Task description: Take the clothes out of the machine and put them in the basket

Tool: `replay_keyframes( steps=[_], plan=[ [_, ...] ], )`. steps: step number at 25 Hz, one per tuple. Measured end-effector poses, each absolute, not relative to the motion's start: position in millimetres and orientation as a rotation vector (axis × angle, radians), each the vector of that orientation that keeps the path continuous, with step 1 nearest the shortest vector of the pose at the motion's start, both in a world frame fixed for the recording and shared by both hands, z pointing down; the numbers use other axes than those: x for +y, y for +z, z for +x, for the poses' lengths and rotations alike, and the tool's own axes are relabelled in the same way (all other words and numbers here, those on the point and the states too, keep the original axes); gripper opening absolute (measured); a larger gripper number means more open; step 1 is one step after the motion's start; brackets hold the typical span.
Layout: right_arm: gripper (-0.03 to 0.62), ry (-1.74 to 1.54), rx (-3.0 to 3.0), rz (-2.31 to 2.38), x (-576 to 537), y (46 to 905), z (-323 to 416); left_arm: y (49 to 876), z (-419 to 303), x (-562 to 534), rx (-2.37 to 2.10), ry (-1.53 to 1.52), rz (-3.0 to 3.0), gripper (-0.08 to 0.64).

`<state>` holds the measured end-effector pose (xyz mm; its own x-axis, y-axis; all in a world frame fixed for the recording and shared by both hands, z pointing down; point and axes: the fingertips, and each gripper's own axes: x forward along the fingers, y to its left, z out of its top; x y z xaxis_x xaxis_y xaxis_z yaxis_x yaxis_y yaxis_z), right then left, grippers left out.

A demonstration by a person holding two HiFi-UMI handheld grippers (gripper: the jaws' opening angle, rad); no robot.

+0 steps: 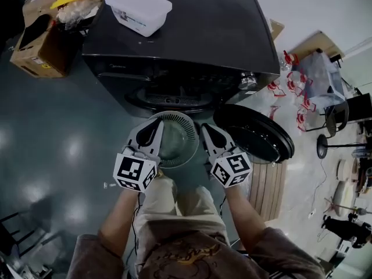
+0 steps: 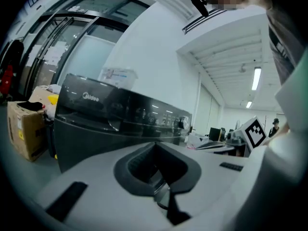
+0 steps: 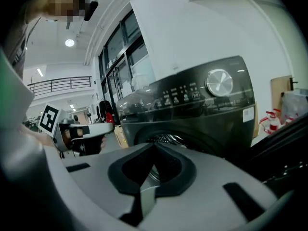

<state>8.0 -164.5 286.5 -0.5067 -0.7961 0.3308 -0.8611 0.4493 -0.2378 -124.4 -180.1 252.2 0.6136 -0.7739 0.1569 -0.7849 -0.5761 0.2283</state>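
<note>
Grey left fingers (image 1: pixel 147 135) and right fingers (image 1: pixel 213 139) closed, empty, flanking basket (image 1: pixel 185 121) rim, door (image 1: pixel 256 133) alongside

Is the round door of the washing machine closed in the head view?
No, the door stands swung wide open at the right of the machine.

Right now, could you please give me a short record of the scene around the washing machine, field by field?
machine: dark washing machine, front opening facing the person
door: round door, swung open to the right
basket: round basket on the floor below the opening, looks empty
left tongs: shut, holding nothing, over the basket's left rim
right tongs: shut, holding nothing, by the basket's right edge
on top of machine: white box
clothes: none in sight
</note>
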Motion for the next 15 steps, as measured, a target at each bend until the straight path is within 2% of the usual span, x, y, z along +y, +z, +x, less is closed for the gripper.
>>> replay_keyframes(
  steps=[7, 15],
  plan=[
    [-0.003, 0.53, -2.565, 1.493, -190.4, 385.2, 26.8, 354.8, -102.1, -207.4, -1.242, 0.018, 2.606, 0.005],
    [-0.003, 0.454, -2.631, 1.504, -215.3, 470.5, 27.5, 424.4, -103.4, -236.1, -1.278, -0.046, 2.623, 0.005]
  ],
)
